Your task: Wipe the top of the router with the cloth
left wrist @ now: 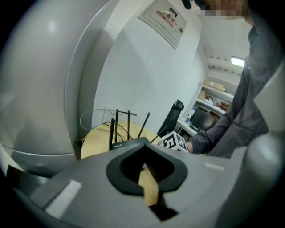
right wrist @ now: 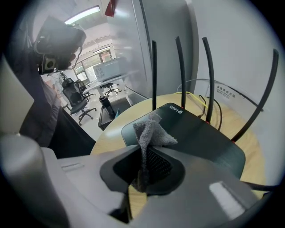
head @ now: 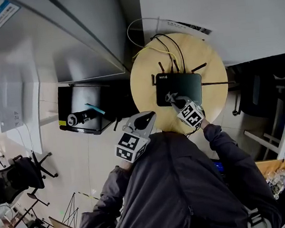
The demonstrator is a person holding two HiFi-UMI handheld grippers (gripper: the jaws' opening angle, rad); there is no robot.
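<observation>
A black router (head: 178,87) with several upright antennas lies on a round wooden table (head: 141,78). My right gripper (head: 178,102) is shut on a grey cloth (head: 171,98) at the router's near edge. In the right gripper view the cloth (right wrist: 152,130) sticks up from between the jaws and rests against the router (right wrist: 200,140) top near its front left corner. My left gripper (head: 146,118) hangs beside the table's near left edge, jaws closed with nothing between them. In the left gripper view this gripper (left wrist: 144,145) points toward the router (left wrist: 126,143) and its antennas.
Yellow and black cables (head: 162,47) run off the back of the table to the wall. A black box (head: 84,114) with small items stands on the floor to the left. Office chairs (head: 18,175) are further left, and a dark chair (head: 254,94) is on the right.
</observation>
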